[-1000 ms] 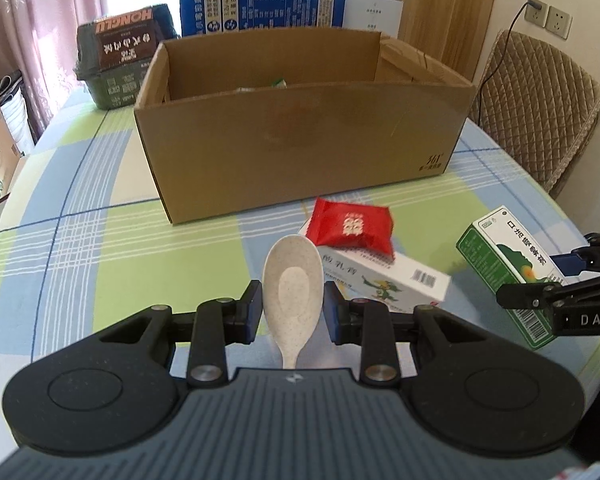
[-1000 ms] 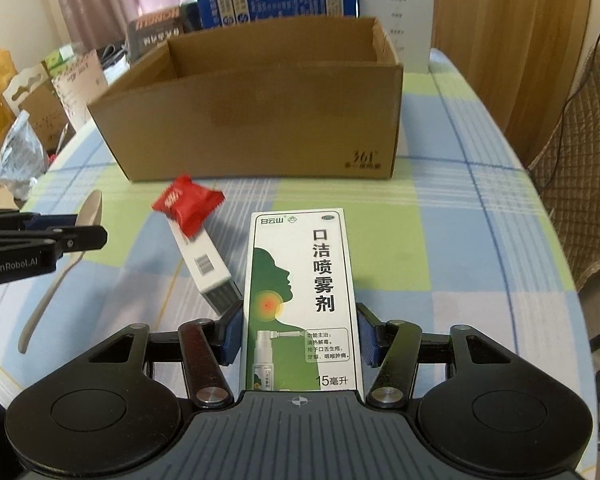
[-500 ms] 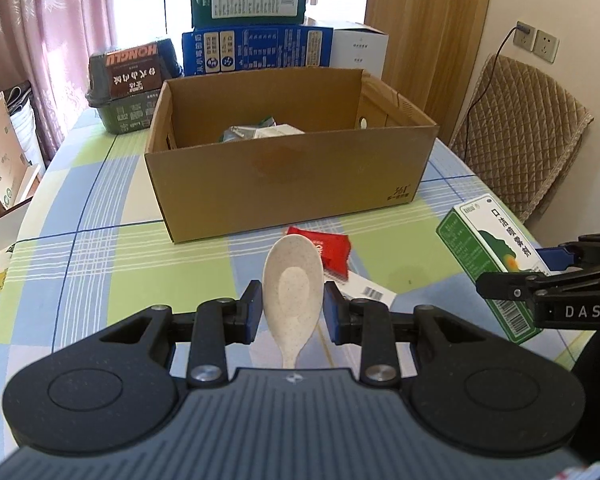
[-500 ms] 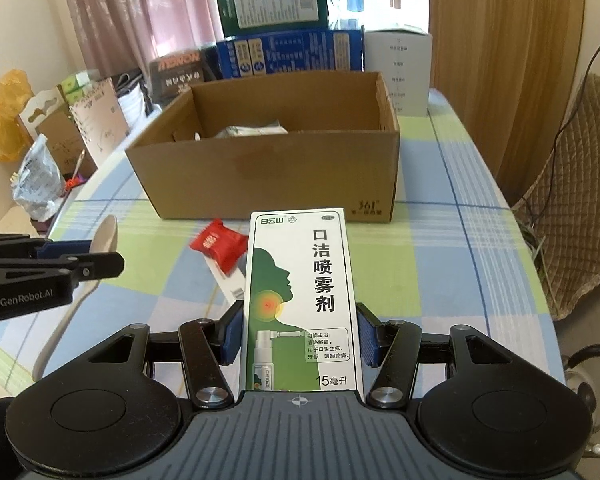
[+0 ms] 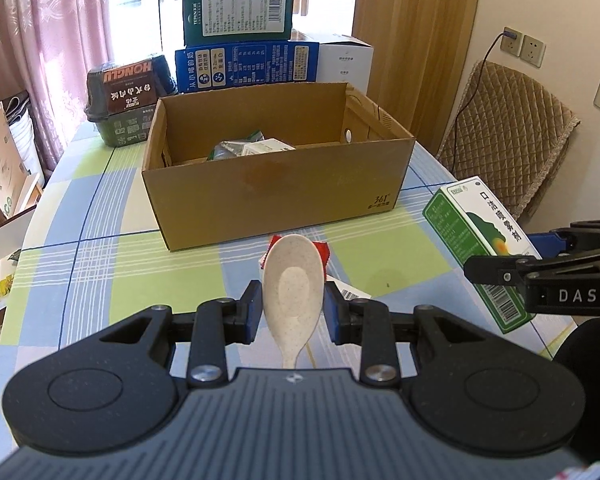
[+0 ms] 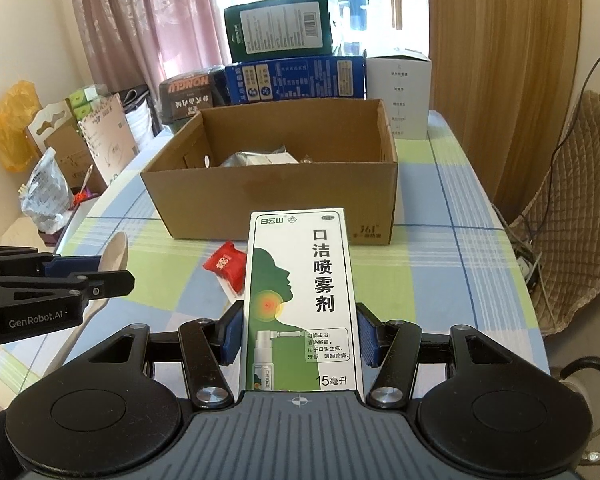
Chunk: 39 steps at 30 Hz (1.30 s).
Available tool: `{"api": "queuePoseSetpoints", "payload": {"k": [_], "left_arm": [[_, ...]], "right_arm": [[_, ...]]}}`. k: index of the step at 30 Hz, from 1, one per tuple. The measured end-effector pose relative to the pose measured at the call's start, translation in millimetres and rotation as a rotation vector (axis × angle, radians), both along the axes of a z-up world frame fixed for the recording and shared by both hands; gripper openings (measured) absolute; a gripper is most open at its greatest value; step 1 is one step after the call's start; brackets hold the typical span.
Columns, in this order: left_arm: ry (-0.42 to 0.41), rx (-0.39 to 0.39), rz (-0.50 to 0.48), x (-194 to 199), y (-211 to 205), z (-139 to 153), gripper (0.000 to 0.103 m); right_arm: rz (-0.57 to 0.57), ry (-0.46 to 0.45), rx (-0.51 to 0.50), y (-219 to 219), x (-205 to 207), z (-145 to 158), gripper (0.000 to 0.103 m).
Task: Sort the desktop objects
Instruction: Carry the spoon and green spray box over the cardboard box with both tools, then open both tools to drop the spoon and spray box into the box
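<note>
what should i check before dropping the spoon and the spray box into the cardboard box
1. Left gripper shut on the spoon: ok.
2. Right gripper shut on the spray box: ok.
3. Cardboard box open on top, with free floor beside the packets inside: ok.
4. Both grippers over the opening: not ok, both are short of its near wall.
5. Red packet and the white carton under it not yet sorted: not ok.
6. Spoon handle's hold behind the pads: cannot tell.

"361°" on cardboard box (image 6: 370, 229)
</note>
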<state>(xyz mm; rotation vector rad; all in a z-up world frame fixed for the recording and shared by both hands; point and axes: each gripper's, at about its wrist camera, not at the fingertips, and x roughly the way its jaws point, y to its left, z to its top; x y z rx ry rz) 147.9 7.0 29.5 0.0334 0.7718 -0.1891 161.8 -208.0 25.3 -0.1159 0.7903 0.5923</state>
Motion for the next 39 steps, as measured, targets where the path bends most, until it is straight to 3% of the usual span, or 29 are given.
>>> {"api": "queuePoseSetpoints", "payload": {"k": [12, 21, 30, 39], "left_arm": [[-0.003, 0.018, -0.006, 9, 1, 5, 0.027], [-0.011, 0.037, -0.006, 38, 12, 18, 0.027], [-0.028, 0.036, -0.003, 102, 27, 43, 0.027], [-0.029, 0.022, -0.007, 183, 35, 54, 0.027]], "right_arm": [[0.009, -0.008, -0.004, 4, 9, 1, 0.053], [0.024, -0.031, 0.002, 18, 38, 13, 0.053], [0.057, -0.076, -0.004, 49, 102, 40, 0.053], [0.079, -0.08, -0.014, 85, 173, 48, 0.053]]}}
